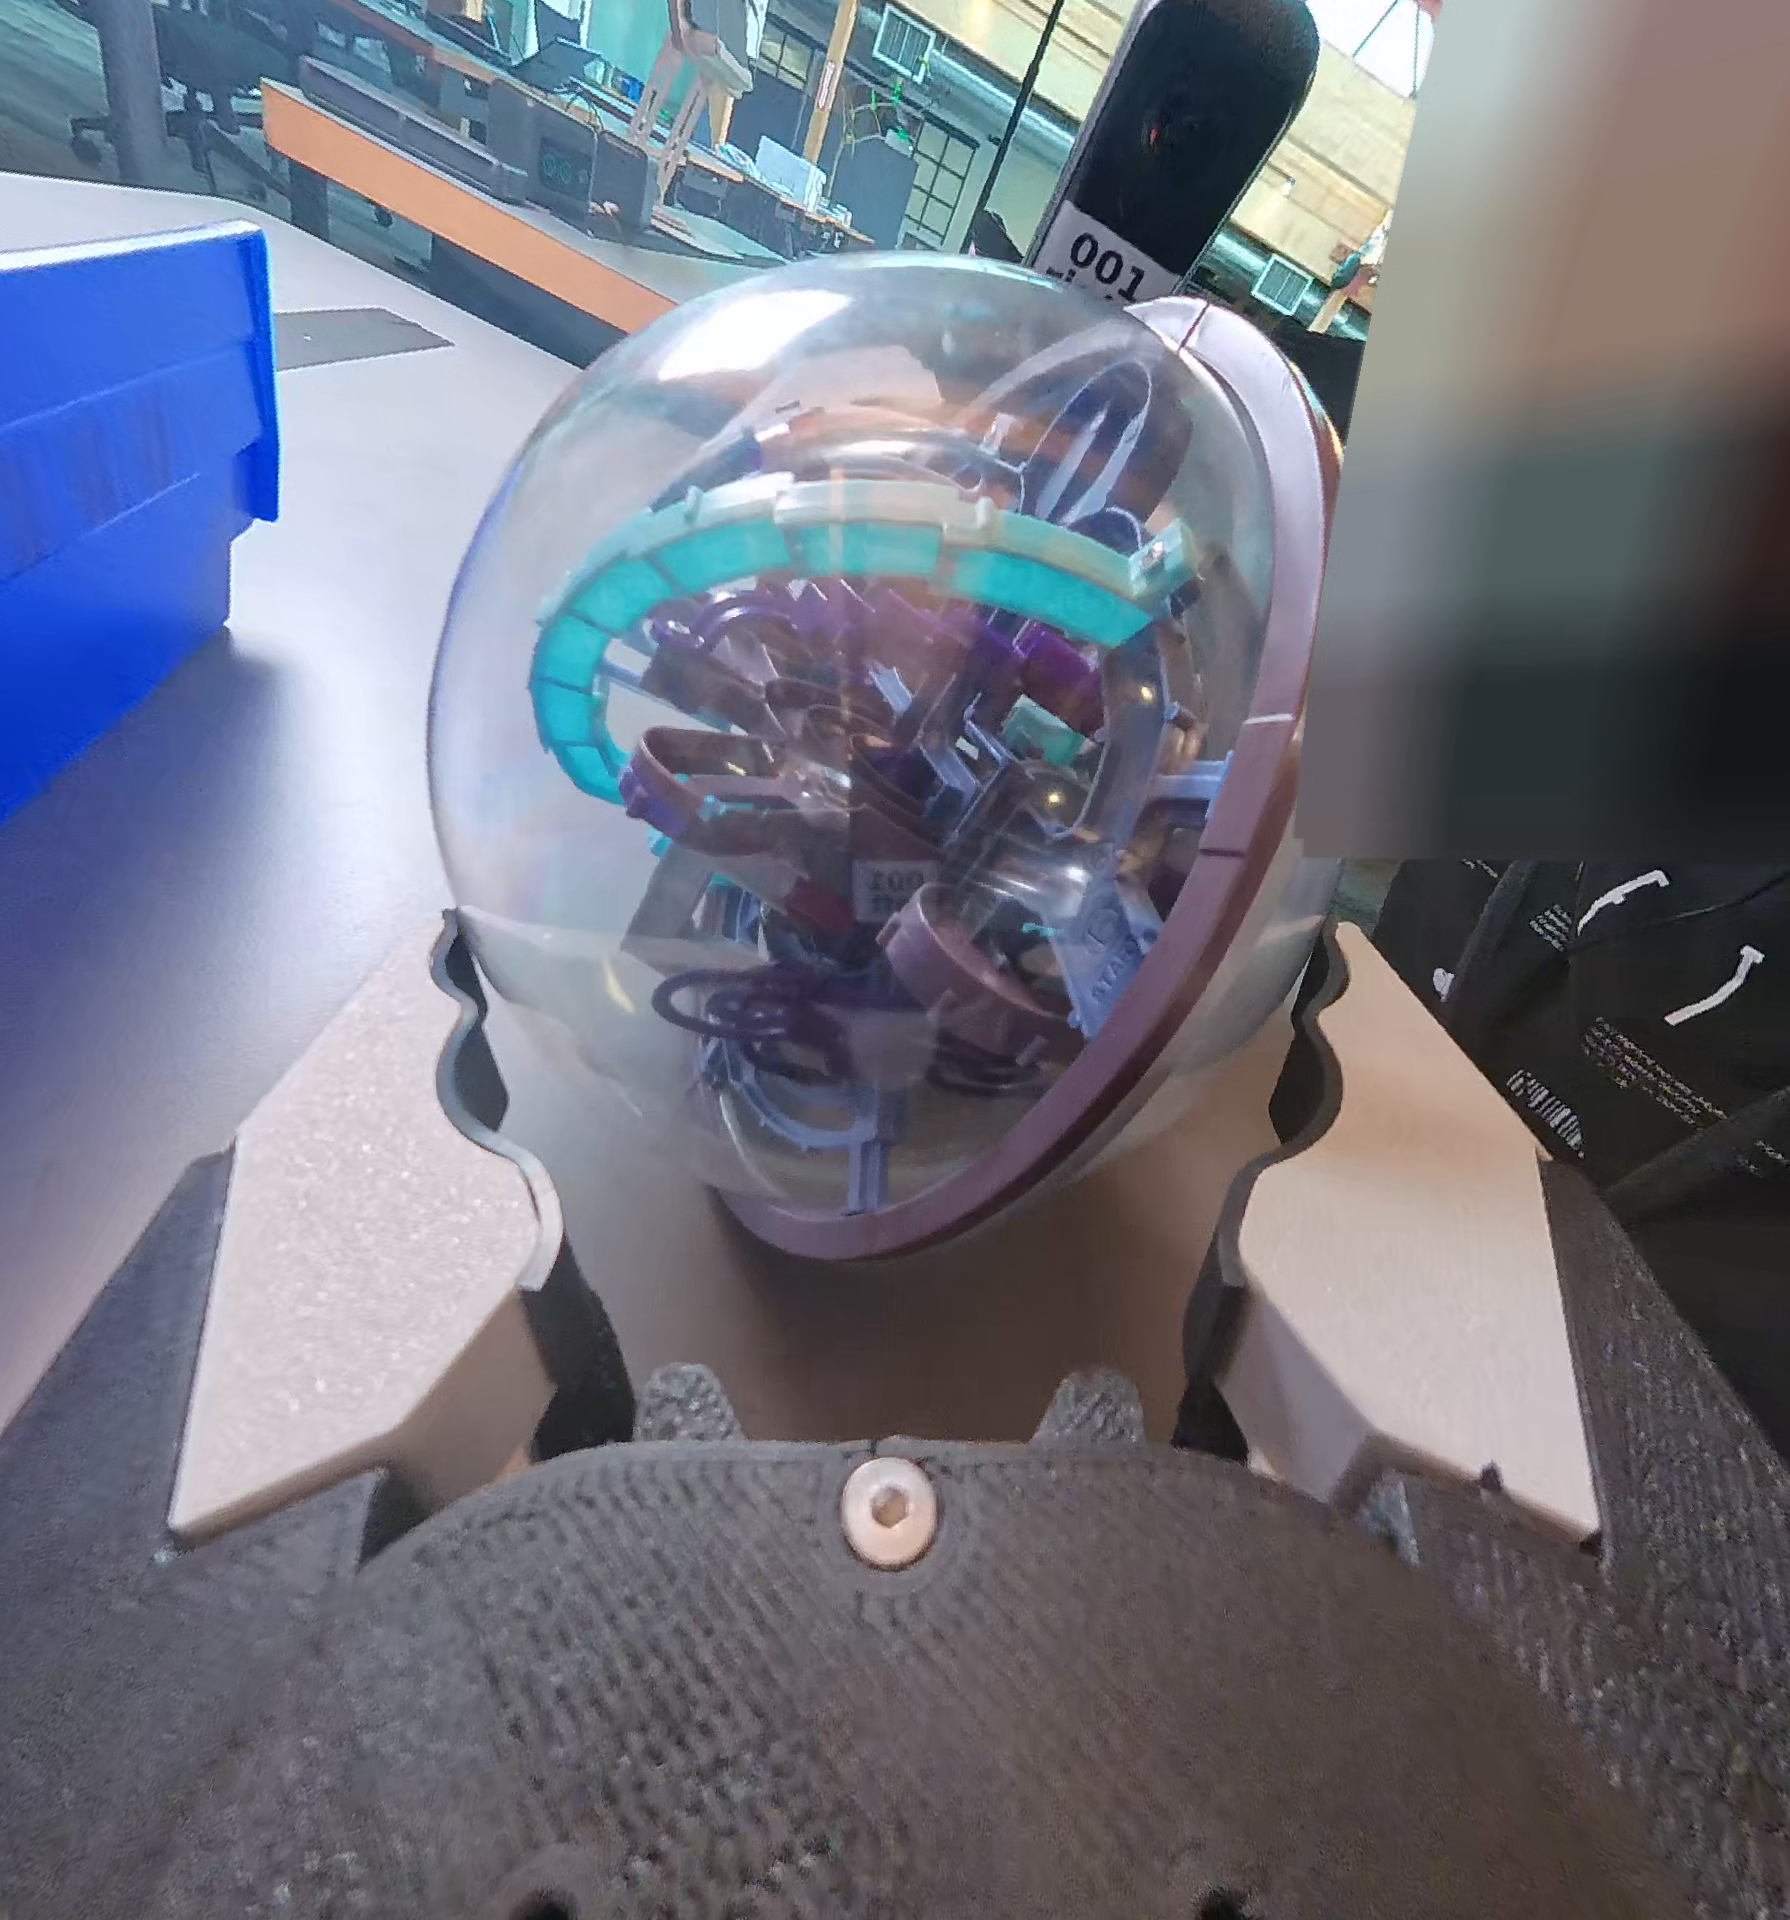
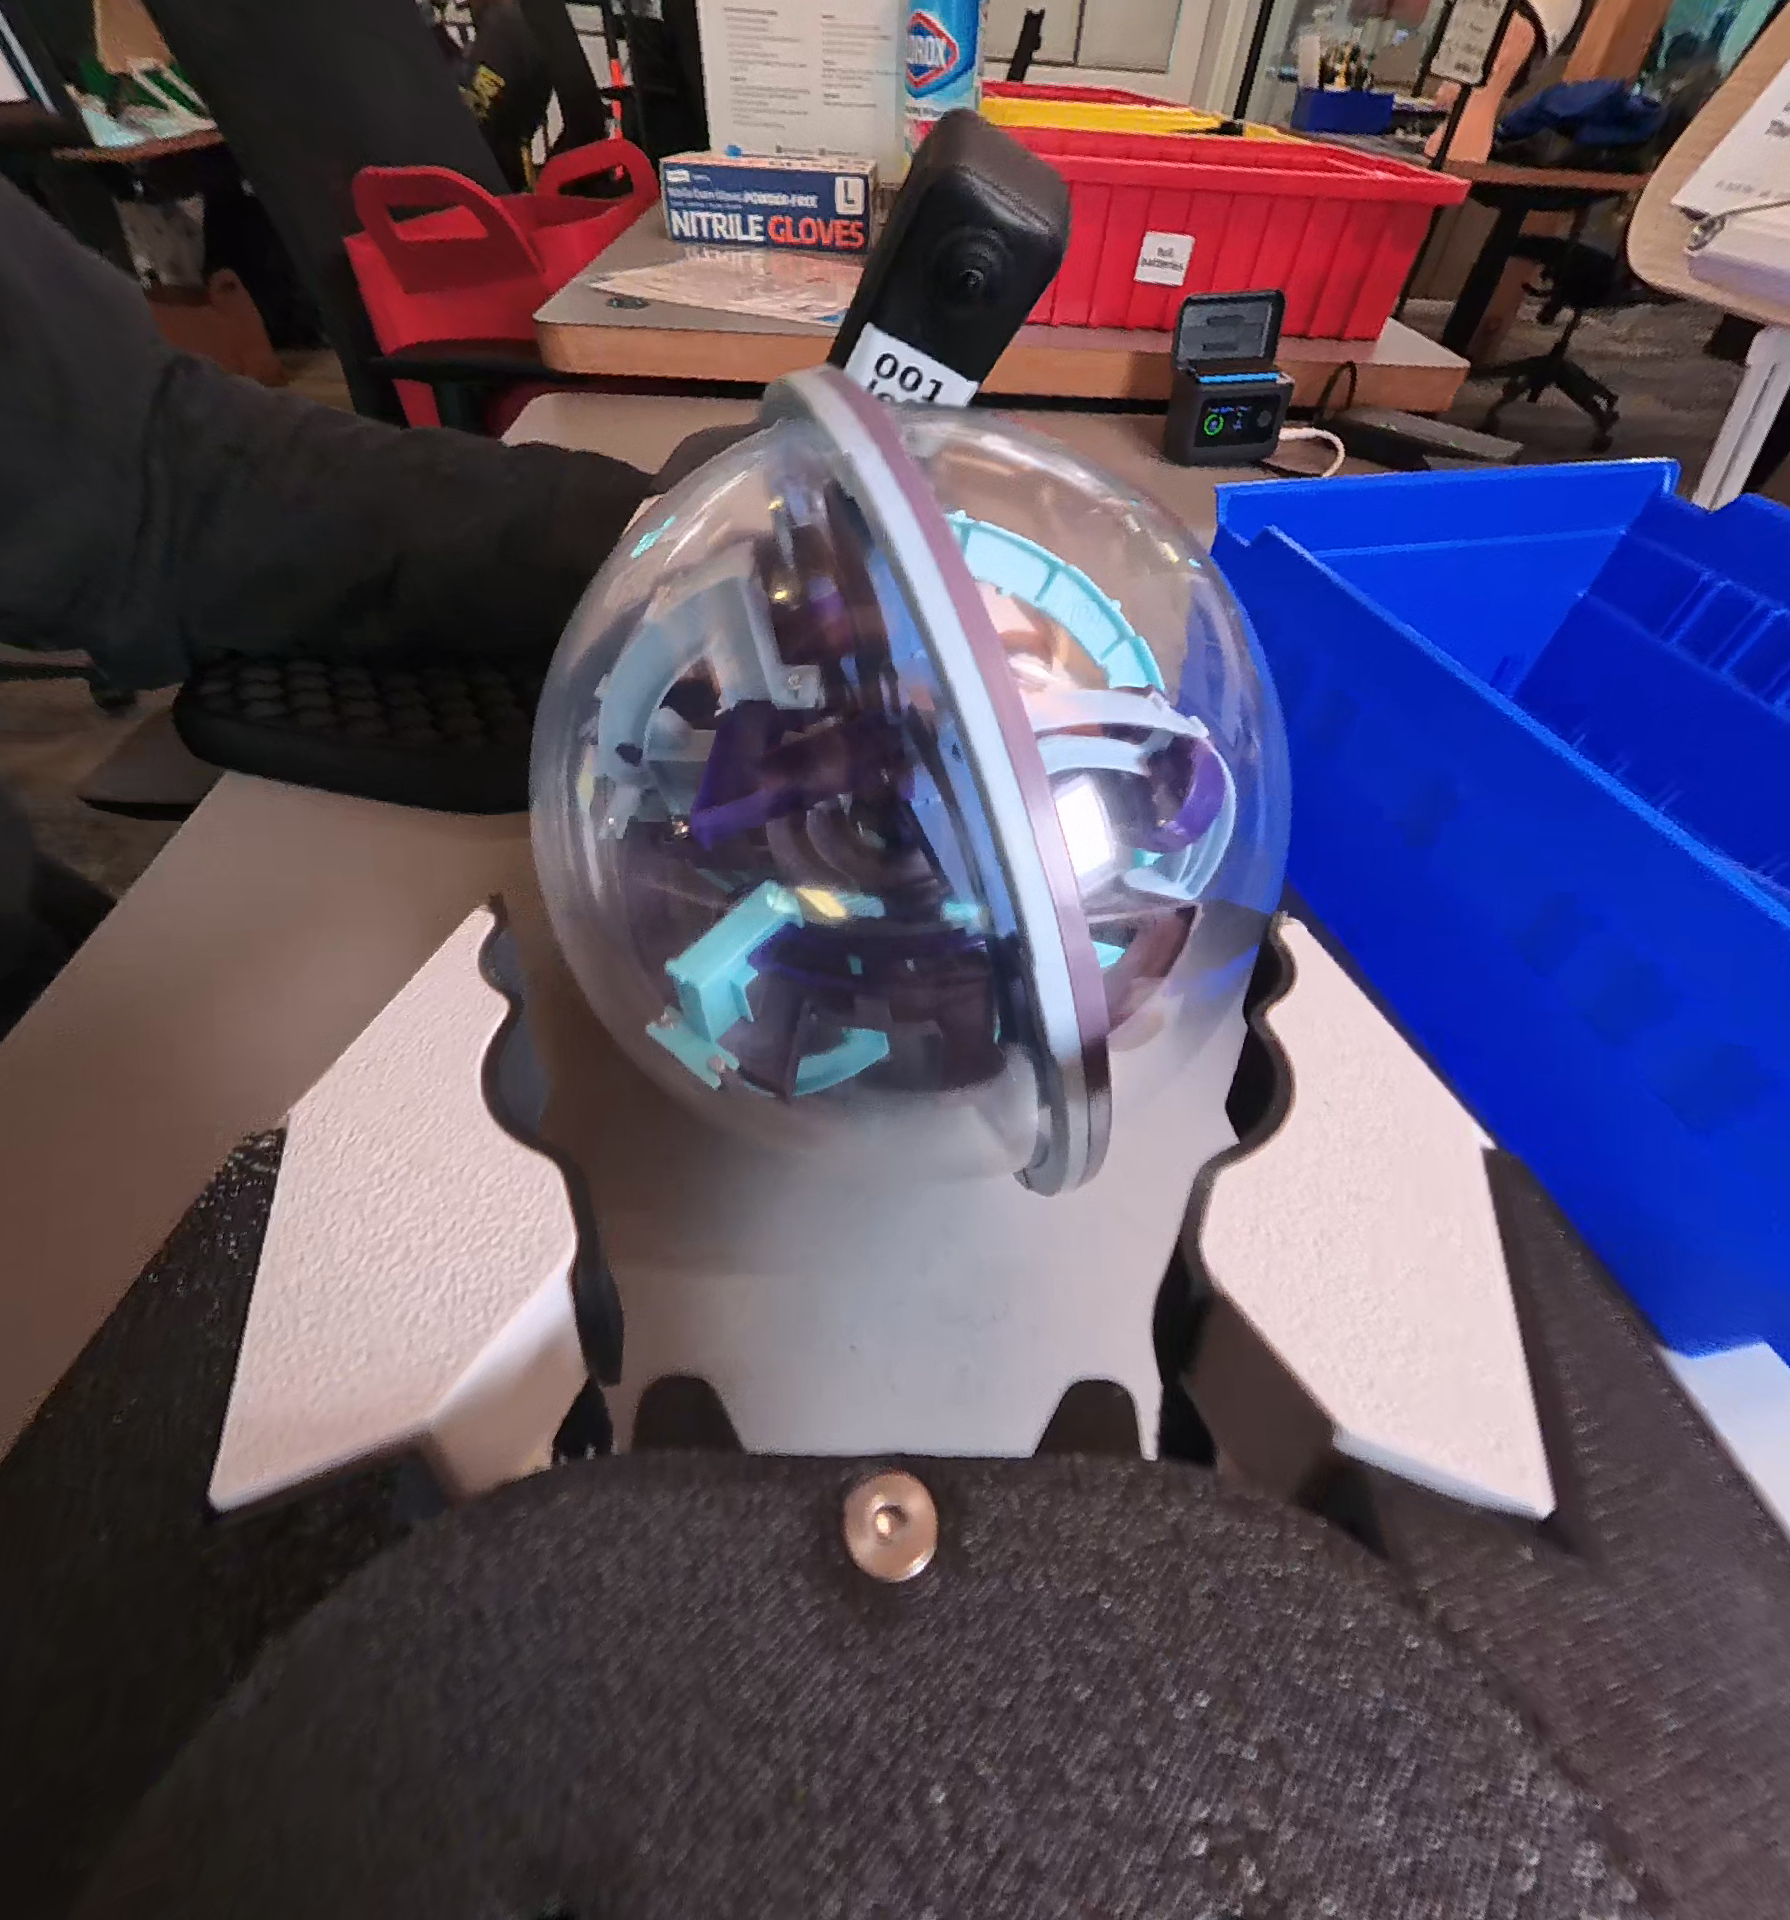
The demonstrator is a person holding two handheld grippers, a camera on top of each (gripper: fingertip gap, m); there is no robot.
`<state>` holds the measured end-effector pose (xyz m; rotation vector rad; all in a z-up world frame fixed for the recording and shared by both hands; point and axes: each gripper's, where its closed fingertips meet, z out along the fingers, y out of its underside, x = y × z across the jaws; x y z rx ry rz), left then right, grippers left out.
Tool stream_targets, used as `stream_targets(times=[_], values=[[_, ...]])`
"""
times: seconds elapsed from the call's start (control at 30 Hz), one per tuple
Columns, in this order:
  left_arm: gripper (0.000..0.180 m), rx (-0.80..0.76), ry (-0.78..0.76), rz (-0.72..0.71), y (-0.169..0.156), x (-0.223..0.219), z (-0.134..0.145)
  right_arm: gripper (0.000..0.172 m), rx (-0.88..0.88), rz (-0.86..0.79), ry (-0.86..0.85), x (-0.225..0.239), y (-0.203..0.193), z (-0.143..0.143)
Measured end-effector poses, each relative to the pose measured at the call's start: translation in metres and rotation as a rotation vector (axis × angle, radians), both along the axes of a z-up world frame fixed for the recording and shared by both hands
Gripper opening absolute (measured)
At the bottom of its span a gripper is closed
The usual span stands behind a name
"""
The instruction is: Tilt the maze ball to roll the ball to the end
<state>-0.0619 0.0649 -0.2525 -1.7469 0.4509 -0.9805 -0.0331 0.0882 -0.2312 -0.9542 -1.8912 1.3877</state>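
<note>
The maze ball (image 1: 870, 748), a clear sphere packed with teal, purple and brown tracks, is found just beside the blue bin (image 1: 91, 520), low over the grey table (image 1: 299, 831) on which the bin stands. Whether the sphere rests on that surface or is held just clear of it cannot be told. The purple band (image 1: 1275, 623) round the sphere's middle is tilted, with its upper end leaning away from the bin. The teal track (image 1: 818, 551) is arched across the half of the sphere turned towards the bin. The small ball inside cannot be picked out among the tracks.

The left gripper (image 1: 889, 935) is clamped on the sphere. Its fingers (image 1: 371, 1091) are spread wide, and one pad is set against the flank nearer the bin and the other against the flank farther from it.

The right gripper (image 2: 891, 925) is likewise closed wide on the sphere. The pad nearer the bin is laid against the shell, and the far pad is met by the shell's edge.

A black stick camera (image 2: 974, 249) with a white label is seen behind the sphere, standing upright and tilted away from the bin. A dark sleeve (image 2: 195, 499) is stretched out on the side of the sphere away from the bin. Farther back, beyond the bin's far end, a red bin (image 2: 1234, 229) and a box of gloves (image 2: 766, 203) are set on another table.
</note>
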Motion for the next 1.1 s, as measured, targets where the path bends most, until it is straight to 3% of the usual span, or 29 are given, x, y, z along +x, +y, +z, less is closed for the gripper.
stream_targets(times=[0.3, 0.4, 0.57, 0.7, 1.1], values=[[0.148, -0.027, 0.047, 0.013, 0.0, -0.004, -0.007, 0.132, 0.122, -0.037, 0.003, -0.006, 0.009, -0.027], [0.149, -0.05, 0.14, 0.04, -0.004, -0.012, -0.015, 0.127, 0.131, -0.05, 0.006, -0.008, 0.01, -0.028], [0.151, 0.106, 0.183, 0.158, -0.002, -0.022, 0.024, 0.126, 0.133, -0.046, -0.009, -0.01, 0.008, -0.033], [0.154, 0.124, 0.336, 0.169, 0.005, -0.009, 0.018, 0.124, 0.108, -0.045, -0.007, -0.012, 0.004, -0.029], [0.151, 0.132, 0.171, 0.116, -0.002, -0.018, 0.015, 0.131, 0.095, -0.021, 0.006, -0.009, 0.006, -0.032]])
